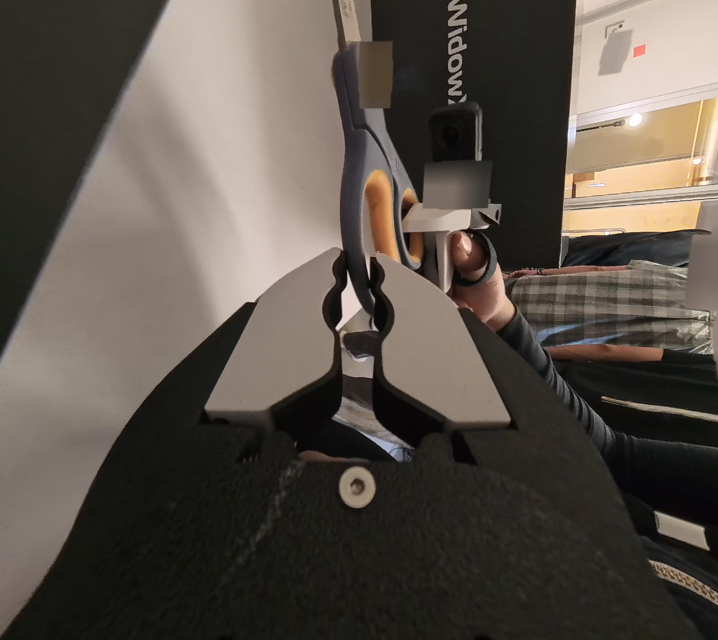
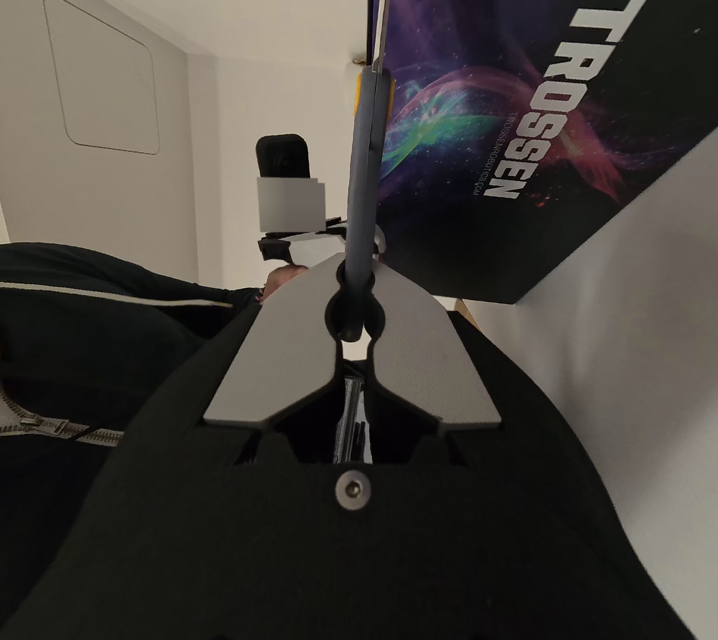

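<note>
Left claw (image 1: 357, 267) – pinches scissors (image 1: 361, 170) | right claw (image 2: 359, 273) – grips handle loop

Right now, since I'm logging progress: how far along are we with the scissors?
Done: the left tongs and right tongs are each shut on a handle loop of the scissors. In hand: the scissors, held beside the dark box. Left: the blades look closed and nothing cut shows.

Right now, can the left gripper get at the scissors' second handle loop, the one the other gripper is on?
Probably not. The left gripper already clamps one loop of the scissors, and the right gripper occupies the other loop.
</note>
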`<state>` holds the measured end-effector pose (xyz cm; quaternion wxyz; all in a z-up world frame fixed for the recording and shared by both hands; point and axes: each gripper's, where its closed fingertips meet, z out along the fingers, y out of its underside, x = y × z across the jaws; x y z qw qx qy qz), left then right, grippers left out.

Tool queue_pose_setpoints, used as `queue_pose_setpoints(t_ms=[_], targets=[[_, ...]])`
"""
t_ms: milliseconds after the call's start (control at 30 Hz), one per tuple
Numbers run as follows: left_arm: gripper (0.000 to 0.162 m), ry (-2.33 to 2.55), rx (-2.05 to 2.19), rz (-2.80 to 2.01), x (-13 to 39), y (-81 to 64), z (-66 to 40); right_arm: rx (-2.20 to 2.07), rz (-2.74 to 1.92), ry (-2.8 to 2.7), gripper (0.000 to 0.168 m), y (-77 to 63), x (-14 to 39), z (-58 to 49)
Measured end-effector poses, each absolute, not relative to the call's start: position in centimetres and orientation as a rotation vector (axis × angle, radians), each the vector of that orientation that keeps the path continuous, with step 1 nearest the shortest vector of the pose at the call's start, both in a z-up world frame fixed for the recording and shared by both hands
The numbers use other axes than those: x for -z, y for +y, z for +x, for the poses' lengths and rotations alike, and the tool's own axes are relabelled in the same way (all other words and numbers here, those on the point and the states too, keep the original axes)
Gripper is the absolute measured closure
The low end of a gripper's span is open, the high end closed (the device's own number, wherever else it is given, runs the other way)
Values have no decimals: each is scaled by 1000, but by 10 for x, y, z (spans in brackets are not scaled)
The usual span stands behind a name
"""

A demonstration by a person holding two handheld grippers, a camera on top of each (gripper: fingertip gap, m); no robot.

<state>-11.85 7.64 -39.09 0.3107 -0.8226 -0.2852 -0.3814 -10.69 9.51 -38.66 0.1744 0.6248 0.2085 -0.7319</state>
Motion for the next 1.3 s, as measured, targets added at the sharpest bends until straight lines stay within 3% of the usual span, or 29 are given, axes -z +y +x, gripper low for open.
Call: queue_pose_setpoints(t_ms=[667, 1300], targets=[[152, -609, 929, -2170, 381, 83, -120, 2120, 1867, 700, 165, 102, 373, -109], [155, -566, 1056, -1971, 330, 66, -144, 2253, 1703, 555, 162, 74, 334, -122]])
